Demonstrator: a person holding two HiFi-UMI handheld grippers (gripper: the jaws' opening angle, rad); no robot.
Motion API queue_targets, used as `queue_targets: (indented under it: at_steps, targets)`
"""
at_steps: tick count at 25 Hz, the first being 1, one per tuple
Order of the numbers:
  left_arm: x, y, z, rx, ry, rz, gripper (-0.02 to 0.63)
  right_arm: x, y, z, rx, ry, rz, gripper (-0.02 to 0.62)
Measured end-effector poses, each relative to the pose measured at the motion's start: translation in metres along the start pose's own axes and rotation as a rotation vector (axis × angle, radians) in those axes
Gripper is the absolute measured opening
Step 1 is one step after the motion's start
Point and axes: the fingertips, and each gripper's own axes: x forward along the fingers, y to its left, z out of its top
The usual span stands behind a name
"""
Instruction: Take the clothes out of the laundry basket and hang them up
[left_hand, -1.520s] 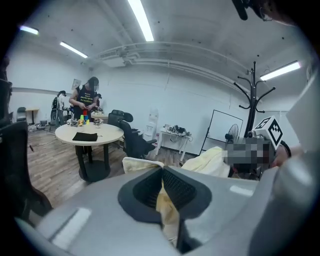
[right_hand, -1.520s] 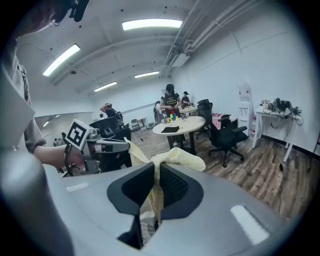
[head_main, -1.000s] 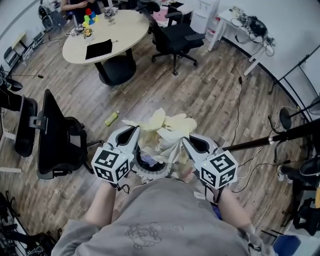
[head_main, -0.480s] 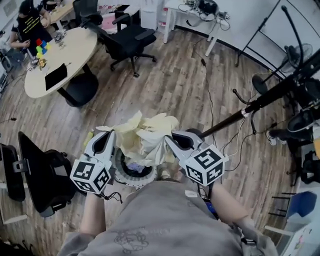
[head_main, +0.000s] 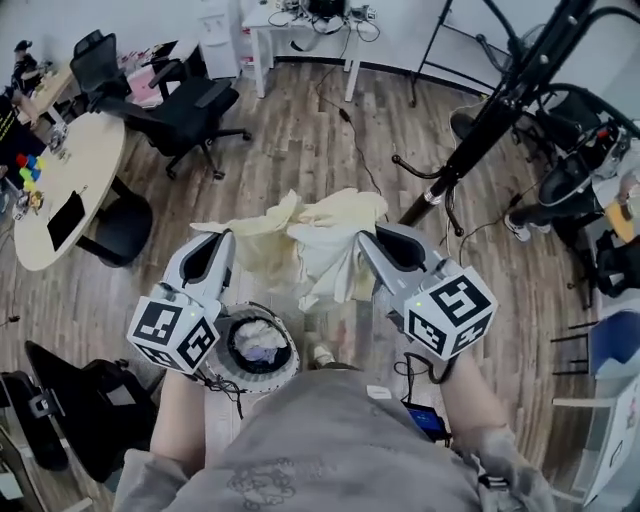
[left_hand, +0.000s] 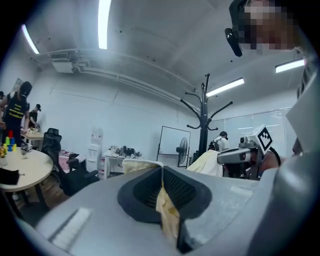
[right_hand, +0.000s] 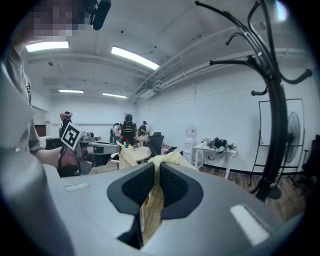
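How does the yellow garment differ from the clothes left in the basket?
The yellow garment is held up, shut in the left gripper and right gripper; basket clothes lie bunched in the laundry basket, untouched. Garment is pale yellow; basket clothes look whitish. Both are crumpled fabric.

Floor (head_main: 300, 130): wood planks. Walls (left_hand: 125, 110): white. Ceiling strip lights (left_hand: 104, 22), lit. Round pale surface (head_main: 85, 165) at left; black office chair (head_main: 192, 103) beside it; white desk (head_main: 275, 18) against wall.

Garment (head_main: 320, 235) ahead of basket (head_main: 292, 352), coat stand (head_main: 478, 135) at right, table (head_main: 90, 170) at left
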Motion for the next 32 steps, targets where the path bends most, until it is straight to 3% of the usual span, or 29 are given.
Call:
queue_targets:
  at_steps: [9,19,24,32]
  targets:
    - [0.106,-0.06,0.033,0.014,-0.045,-0.176,0.014,-0.097,-0.136,0.031,-0.054,-0.088,-0.342,0.06]
    - [0.193,-0.138,0.05,0.015,-0.078,-0.288,0.014,-0.179,-0.268,0.014,-0.062,-0.064,-0.629,0.06]
    - [0.225,-0.158,0.029,0.018,-0.031,-0.285,0.014,-0.192,-0.32,-0.023,0.025,-0.046,-0.681,0.06]
    - [0.259,-0.15,-0.039,0.0,0.13,-0.222,0.014,-0.157,-0.354,-0.091,0.049,0.071,-0.655,0.061]
